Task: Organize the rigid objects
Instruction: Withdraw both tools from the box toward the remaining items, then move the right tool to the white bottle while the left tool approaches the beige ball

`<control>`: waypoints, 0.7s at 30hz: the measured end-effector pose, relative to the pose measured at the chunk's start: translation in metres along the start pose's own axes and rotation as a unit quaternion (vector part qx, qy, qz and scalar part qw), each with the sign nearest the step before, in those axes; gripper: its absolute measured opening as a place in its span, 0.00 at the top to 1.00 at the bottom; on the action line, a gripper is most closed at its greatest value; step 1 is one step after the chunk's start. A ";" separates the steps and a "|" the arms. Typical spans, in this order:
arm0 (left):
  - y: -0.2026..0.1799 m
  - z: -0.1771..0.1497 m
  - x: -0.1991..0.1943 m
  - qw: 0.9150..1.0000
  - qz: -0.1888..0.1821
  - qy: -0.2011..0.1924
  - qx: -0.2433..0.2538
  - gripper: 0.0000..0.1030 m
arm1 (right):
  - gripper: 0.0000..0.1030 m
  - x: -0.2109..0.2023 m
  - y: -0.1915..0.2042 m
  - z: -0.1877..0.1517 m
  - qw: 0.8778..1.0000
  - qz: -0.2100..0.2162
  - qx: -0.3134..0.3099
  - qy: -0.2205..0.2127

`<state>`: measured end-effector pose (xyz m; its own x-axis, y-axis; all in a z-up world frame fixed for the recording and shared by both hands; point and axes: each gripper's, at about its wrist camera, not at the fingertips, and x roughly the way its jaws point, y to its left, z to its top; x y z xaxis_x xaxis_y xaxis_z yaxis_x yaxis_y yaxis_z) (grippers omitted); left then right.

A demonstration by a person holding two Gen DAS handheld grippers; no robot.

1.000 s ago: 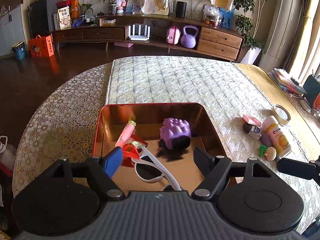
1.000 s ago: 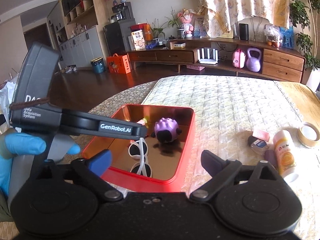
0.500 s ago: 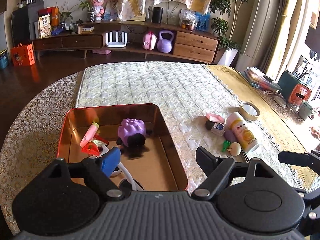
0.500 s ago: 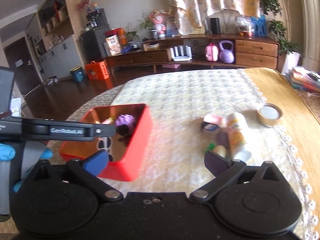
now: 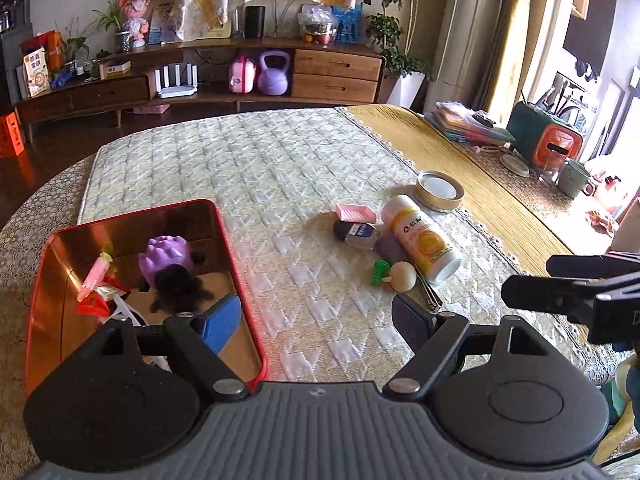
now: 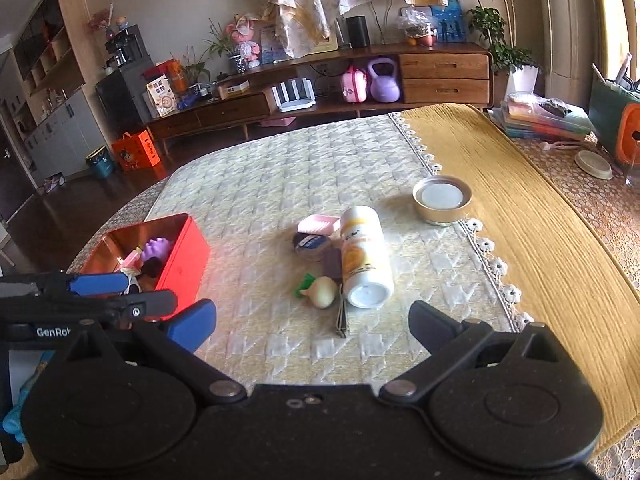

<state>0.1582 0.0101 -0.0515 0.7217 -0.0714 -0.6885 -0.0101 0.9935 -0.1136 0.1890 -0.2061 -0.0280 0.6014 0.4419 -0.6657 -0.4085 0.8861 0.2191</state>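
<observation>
red tin point(image 5: 244, 276) | left tool point(image 5: 318, 316) spread, above rim | right tool point(image 6: 312, 322) spread, empty

Red tin point(image 5: 236, 256), open, holding purple toy point(image 5: 166, 258) and pink tube point(image 5: 94, 276). Near it, lying clustered on quilted cloth: white bottle point(image 6: 364, 256), pink soap dish point(image 6: 318, 225), small jar point(image 6: 311, 245), tape roll point(image 6: 442, 200) apart.
</observation>
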 end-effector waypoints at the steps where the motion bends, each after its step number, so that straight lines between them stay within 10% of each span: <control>1: -0.004 0.000 0.003 1.000 -0.002 0.002 0.004 0.20 | 0.01 0.001 -0.006 0.002 1.000 -0.002 0.005 0.001; 21: -0.058 0.004 0.072 0.998 -0.034 0.019 0.050 0.20 | 0.10 0.064 -0.056 0.031 0.997 -0.020 0.057 0.037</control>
<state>0.2131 -0.0523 -0.0917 0.6915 -0.1395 -0.7087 0.1075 0.9901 -0.0900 0.2715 -0.2232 -0.0605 0.5615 0.3977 -0.7256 -0.3012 0.9150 0.2685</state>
